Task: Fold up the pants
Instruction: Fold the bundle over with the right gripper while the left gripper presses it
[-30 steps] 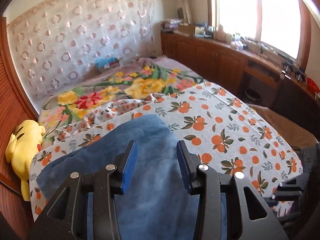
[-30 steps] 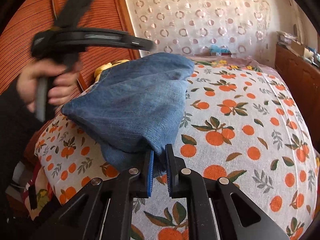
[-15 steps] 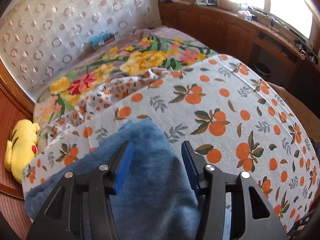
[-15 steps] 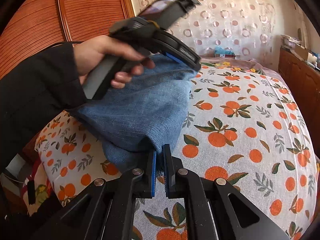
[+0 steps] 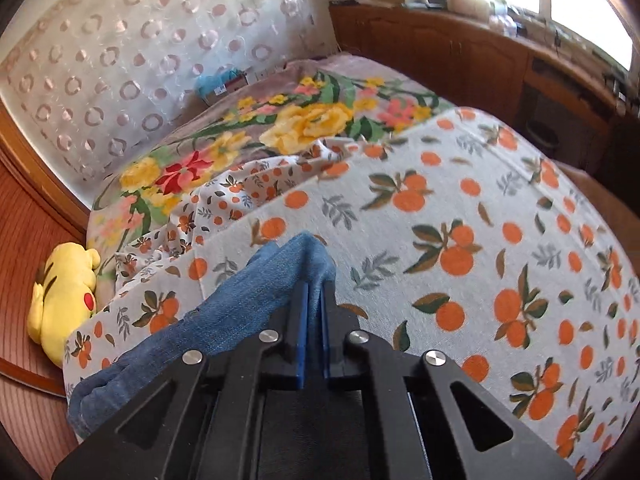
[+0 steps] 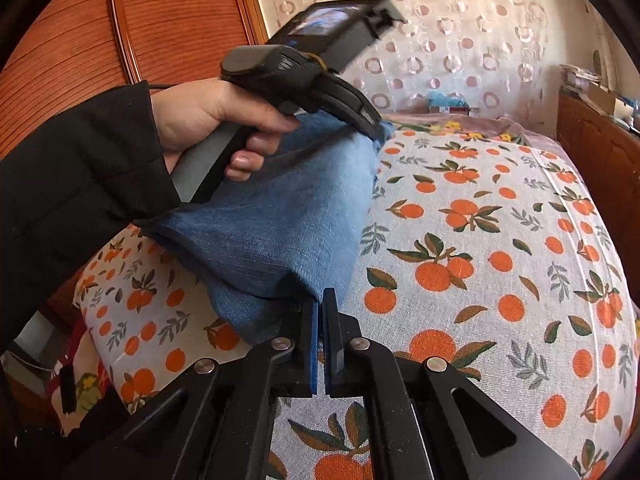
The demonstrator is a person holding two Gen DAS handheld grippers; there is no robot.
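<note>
Two tools are in my hands, and both are pinching the blue pants (image 6: 272,220). The pants lie in a folded heap on the bed, on the sheet (image 6: 500,240) with the orange fruit print, near its left edge as my right camera sees it.

My left tool (image 5: 314,300) is clenched on a far corner of the pants. Its jaws have just been closing, and now the blue pads squeeze a raised peak of denim between them. In the right camera I see my left hand (image 6: 208,120) around the grey handle of that tool, with my black sleeve (image 6: 80,180) behind it. The tool tips down onto the top end of the pants.

My right tool (image 6: 320,300) is clenched too. Its pads are almost together, and the near edge of the pants is caught between their tips. The cloth goes up from there to the left tool.

A yellow plush toy (image 5: 64,300) lies at the left side of the bed, against the wooden board. Past the orange sheet there is a blanket (image 5: 300,132) with big yellow and red flowers. Behind the bed hangs a white curtain (image 5: 120,60) with ring shapes. A brown wooden cabinet (image 5: 460,60) stands under the bright window at the right, with small things on top that I cannot make out.
</note>
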